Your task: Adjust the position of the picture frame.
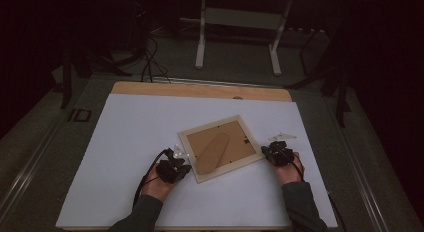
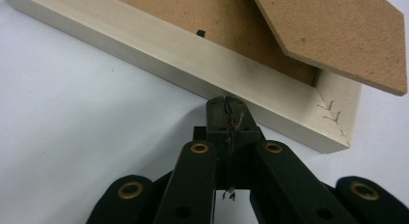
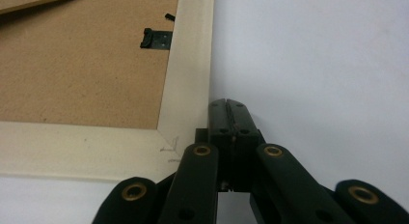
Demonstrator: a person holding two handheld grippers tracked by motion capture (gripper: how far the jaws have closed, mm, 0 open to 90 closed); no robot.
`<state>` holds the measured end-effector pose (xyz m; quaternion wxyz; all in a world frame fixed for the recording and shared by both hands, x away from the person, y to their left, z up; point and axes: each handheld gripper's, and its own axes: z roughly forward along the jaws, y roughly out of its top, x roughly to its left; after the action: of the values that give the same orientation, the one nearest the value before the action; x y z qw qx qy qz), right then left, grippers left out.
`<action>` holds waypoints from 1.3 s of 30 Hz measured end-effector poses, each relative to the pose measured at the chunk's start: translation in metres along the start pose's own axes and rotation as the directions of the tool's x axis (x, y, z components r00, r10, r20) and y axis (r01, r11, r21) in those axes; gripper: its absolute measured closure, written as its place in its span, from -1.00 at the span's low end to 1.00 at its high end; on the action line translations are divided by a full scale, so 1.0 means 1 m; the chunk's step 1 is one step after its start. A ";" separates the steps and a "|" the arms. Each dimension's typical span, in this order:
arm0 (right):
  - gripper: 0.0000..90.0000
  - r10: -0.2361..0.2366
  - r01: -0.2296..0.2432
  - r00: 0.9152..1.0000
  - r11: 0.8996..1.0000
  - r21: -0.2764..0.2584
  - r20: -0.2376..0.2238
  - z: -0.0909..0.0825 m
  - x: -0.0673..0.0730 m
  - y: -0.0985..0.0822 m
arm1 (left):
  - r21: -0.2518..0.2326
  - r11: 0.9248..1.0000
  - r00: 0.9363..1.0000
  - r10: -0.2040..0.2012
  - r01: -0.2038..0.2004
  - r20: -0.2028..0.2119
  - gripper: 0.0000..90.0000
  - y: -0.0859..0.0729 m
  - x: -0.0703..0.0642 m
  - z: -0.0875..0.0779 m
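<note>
A pale wooden picture frame (image 1: 186, 138) lies face down on the white board (image 1: 130, 137), its brown backing and folded stand (image 1: 212, 152) facing up. My left gripper (image 1: 182, 164) is shut, its tips against the frame's outer side near a corner (image 2: 270, 113). My right gripper (image 1: 266, 151) is also shut, its tips beside the frame's opposite edge (image 3: 193, 79) close to a corner, where a small black clip (image 3: 156, 39) holds the backing. Nothing is between either pair of jaws.
The white board rests on a wooden tabletop (image 1: 200, 89). Small clear plastic pieces lie by the right hand (image 1: 282, 137) and by the left gripper (image 1: 179, 151). A white table stand (image 1: 200, 37) and cables (image 1: 147, 57) are on the floor beyond.
</note>
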<state>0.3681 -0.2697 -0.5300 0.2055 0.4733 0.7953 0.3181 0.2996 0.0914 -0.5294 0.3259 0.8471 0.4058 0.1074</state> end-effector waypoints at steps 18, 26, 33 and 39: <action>1.00 0.040 -0.040 0.999 0.999 0.009 -0.016 -0.013 0.011 -0.012 | -0.010 0.999 0.999 -0.053 0.053 0.003 1.00 0.003 0.019 0.002; 1.00 0.047 -0.047 0.998 0.999 0.009 -0.037 -0.017 0.017 -0.017 | -0.027 0.996 0.996 -0.086 0.086 -0.007 1.00 0.007 0.033 0.005; 1.00 0.047 -0.046 0.997 0.999 0.005 -0.056 -0.018 0.019 -0.020 | -0.021 0.997 0.997 -0.075 0.074 -0.031 1.00 0.006 0.033 0.003; 1.00 0.013 -0.013 0.998 1.000 0.012 -0.069 -0.019 0.028 -0.020 | -0.009 0.997 0.996 -0.078 0.078 -0.040 1.00 0.002 0.037 -0.002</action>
<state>0.3306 -0.2583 -0.5313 0.1731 0.4685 0.8007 0.3309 0.3237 0.1197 -0.5295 0.3246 0.8272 0.4446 0.1131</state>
